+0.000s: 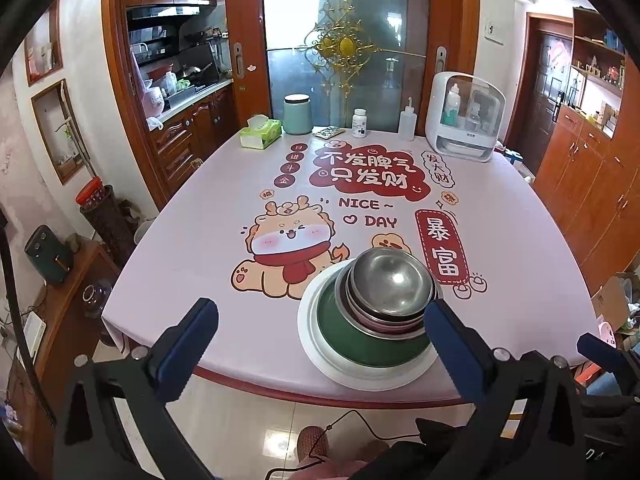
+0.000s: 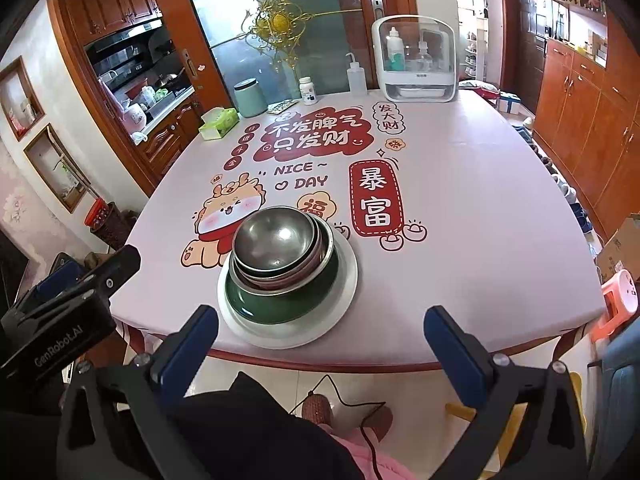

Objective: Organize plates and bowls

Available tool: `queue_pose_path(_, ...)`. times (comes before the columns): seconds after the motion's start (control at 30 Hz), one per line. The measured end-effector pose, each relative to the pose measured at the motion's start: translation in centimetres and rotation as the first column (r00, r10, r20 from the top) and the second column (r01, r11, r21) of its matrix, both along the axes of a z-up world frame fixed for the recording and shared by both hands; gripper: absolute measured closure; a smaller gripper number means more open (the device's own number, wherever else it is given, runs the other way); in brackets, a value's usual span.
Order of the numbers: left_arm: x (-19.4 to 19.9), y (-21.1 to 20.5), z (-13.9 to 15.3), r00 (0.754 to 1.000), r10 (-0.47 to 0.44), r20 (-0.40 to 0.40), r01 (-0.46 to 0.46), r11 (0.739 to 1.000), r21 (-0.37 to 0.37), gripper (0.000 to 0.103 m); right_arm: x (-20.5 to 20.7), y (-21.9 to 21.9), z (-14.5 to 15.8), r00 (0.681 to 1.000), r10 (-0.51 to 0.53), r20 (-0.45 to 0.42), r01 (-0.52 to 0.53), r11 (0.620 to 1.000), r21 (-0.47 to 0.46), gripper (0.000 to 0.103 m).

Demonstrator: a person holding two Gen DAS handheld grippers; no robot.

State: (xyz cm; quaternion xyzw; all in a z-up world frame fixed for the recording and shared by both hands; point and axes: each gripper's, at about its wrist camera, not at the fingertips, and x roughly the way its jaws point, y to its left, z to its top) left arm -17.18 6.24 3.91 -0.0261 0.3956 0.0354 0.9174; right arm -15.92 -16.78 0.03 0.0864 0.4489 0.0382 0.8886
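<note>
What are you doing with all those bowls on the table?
A person is tidying dishes with a gripper in each hand. The bowls are already nested: a steel bowl on top, a green bowl underneath, all on a white plate near the table edge. The left gripper and right gripper are both open, holding nothing.

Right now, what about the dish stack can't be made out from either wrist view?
- Bowl count: under the top steel bowl, only rims show between it and the green bowl; both views, nested bowls hide each other.
- White plate: whether one plate or several, hidden by the bowls.
- Left view: stack's right edge covered by the left gripper finger.
- Both open grippers, right gripper too: nothing between the fingers.
</note>
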Motion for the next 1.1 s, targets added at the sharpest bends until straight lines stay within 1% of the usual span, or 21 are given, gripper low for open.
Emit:
queue_pose_path(0.33,0.3,0.5,0.2,1.0,-0.007,0.008,0.007,1.0,0.002,0.001,0.0,0.2,0.0,1.0,-0.004,-0.001,0.004,1.0,0.001,0.0)
queue_pose_path(0.57,0.7,0.6,0.2,1.0,-0.02,0.007,0.02,1.0,0.003,0.001,-0.1,0.5,-0.3,1.0,-0.012,-0.019,0.012,1.0,0.004,0.0)
queue_pose_path(1.1,1.2,1.2,-0.4,0.999,-0.029,-0.018,0.029,1.0,0.002,0.001,0.3,1.6,-0.8,0.999,-0.019,-0.045,0.02,1.0,0.008,0.0)
